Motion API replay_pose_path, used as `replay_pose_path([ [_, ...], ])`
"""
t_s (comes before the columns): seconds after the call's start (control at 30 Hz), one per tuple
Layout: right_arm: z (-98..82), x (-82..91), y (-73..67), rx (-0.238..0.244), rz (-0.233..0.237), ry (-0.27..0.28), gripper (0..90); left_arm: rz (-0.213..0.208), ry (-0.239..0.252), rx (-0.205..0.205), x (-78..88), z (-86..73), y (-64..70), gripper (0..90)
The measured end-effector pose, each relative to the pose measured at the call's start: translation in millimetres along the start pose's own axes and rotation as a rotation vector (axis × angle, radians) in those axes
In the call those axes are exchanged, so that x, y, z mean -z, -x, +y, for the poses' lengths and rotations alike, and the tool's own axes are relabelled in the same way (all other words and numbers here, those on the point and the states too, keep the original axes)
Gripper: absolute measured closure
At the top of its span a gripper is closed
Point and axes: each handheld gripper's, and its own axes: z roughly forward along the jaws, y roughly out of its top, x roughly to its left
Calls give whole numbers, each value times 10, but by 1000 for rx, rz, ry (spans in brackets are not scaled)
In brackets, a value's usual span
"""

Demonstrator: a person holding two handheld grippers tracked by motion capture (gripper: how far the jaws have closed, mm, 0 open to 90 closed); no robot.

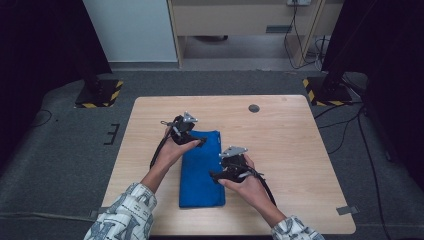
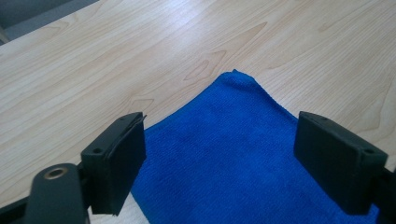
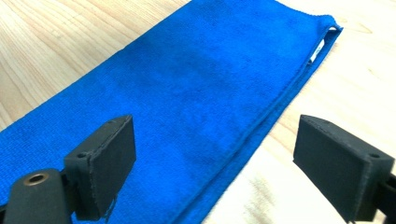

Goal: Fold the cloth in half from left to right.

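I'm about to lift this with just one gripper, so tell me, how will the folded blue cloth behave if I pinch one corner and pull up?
The blue cloth looks like soft microfibre, so it will probably droop rather than stay flat. It lies folded in layers, visible along its edge, so lifting one corner likely lets the fold open. It seems light and may drag across the smooth wooden table before rising.

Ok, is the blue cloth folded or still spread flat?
Folded. The blue cloth lies as a narrow strip, and the right gripper view shows stacked layers along its edge, a white tag tucked between them.
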Motion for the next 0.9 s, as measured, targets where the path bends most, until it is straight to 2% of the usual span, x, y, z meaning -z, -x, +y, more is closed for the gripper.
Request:
replay_pose_path([
  [0.17,62,-14,68,15,13,-17,85,18,-4,-23,98,-12,36,129],
  [0.3,98,0,82,19,15,-13,81,17,4,-20,167,-29,13,117],
  [0.57,170,-26,140,20,-10,-2,123,-13,28,-6,260,-74,-64,87],
  [0.77,249,-57,244,2,-29,7,160,-11,29,-25,279,-84,-93,85],
  [0.9,304,-73,313,-9,-45,14,172,-11,34,-19,277,-105,-128,85],
])
